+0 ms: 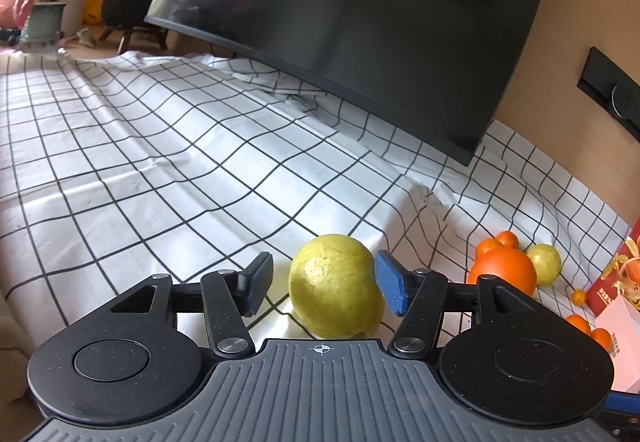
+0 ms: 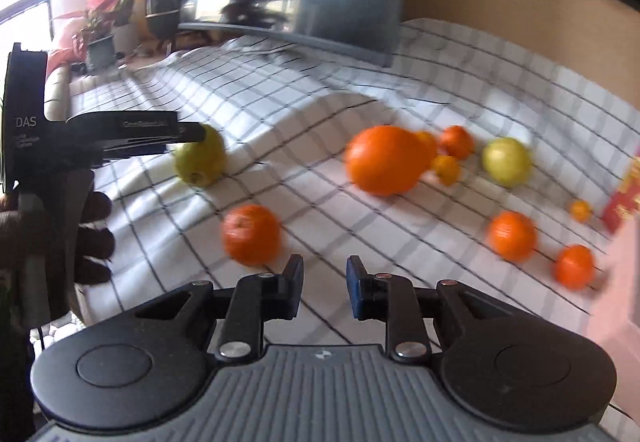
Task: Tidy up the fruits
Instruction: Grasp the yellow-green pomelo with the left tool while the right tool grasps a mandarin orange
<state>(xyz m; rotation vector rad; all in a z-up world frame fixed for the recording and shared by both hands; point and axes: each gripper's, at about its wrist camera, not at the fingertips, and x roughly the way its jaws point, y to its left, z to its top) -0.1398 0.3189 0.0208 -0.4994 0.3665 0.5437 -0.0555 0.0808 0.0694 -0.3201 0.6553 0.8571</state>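
A yellow-green fruit (image 1: 334, 286) rests on the checked cloth (image 1: 160, 161) between the fingers of my left gripper (image 1: 322, 282). That gripper is open: its left pad (image 1: 256, 284) stands clear of the fruit and its blue right pad (image 1: 390, 288) is right at the skin. The right wrist view shows the same fruit (image 2: 200, 157) at the left, under the tip of the left gripper (image 2: 180, 133). My right gripper (image 2: 324, 286) hovers over the cloth, shut, with a narrow gap and nothing in it. An orange (image 2: 252, 234) lies just ahead of it to the left. A big orange (image 2: 382, 159) lies farther back.
Several mandarins (image 2: 512, 236) and another yellow-green fruit (image 2: 506, 161) lie scattered to the right. A red box (image 2: 624, 197) and a white box (image 1: 620, 342) stand at the right edge. A dark monitor (image 1: 360, 21) leans over the back. A gloved hand (image 2: 92, 234) holds the left gripper.
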